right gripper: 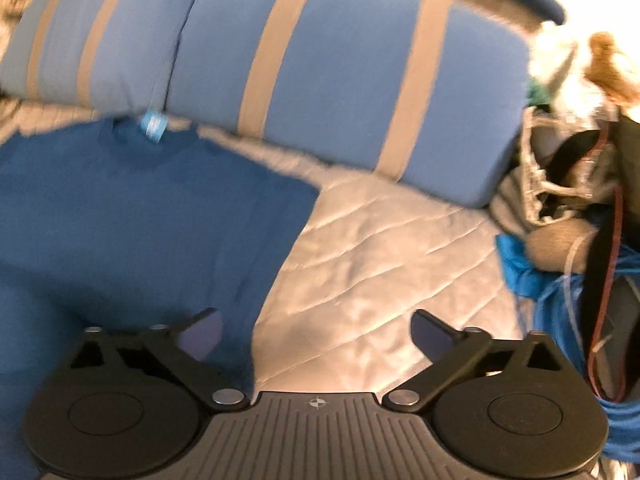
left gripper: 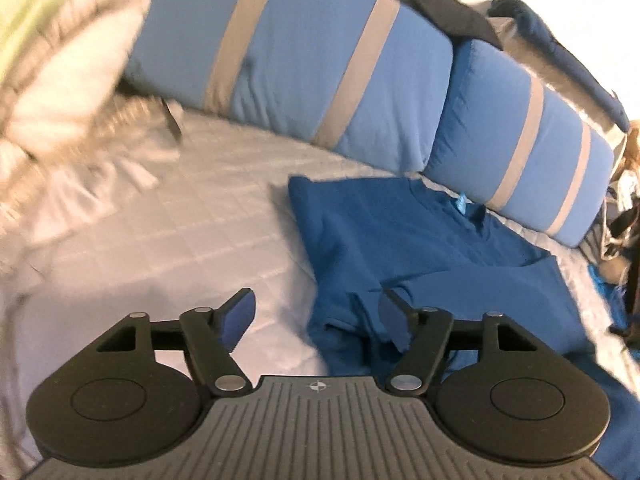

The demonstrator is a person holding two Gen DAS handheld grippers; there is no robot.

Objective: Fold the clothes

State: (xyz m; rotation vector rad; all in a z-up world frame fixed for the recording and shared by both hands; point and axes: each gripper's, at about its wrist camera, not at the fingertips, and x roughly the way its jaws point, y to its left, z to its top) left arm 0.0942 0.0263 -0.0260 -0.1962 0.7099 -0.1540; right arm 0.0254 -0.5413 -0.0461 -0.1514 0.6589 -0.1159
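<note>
A dark blue T-shirt (left gripper: 420, 248) lies partly folded on a pale quilted bed cover (left gripper: 180, 232), its collar with a light blue tag (left gripper: 461, 202) toward the pillows. My left gripper (left gripper: 316, 312) is open and empty, above the shirt's rumpled left edge. In the right wrist view the same shirt (right gripper: 132, 216) fills the left half, its tag (right gripper: 153, 126) at the top. My right gripper (right gripper: 316, 338) is open and empty, over the shirt's right edge and the bare cover (right gripper: 380, 248).
Two blue pillows with grey stripes (left gripper: 304, 60) (right gripper: 344, 76) line the far side of the bed. A blurred white bundle of bedding (left gripper: 52, 80) lies at the left. Bags, blue cord and clutter (right gripper: 568, 216) crowd the right side.
</note>
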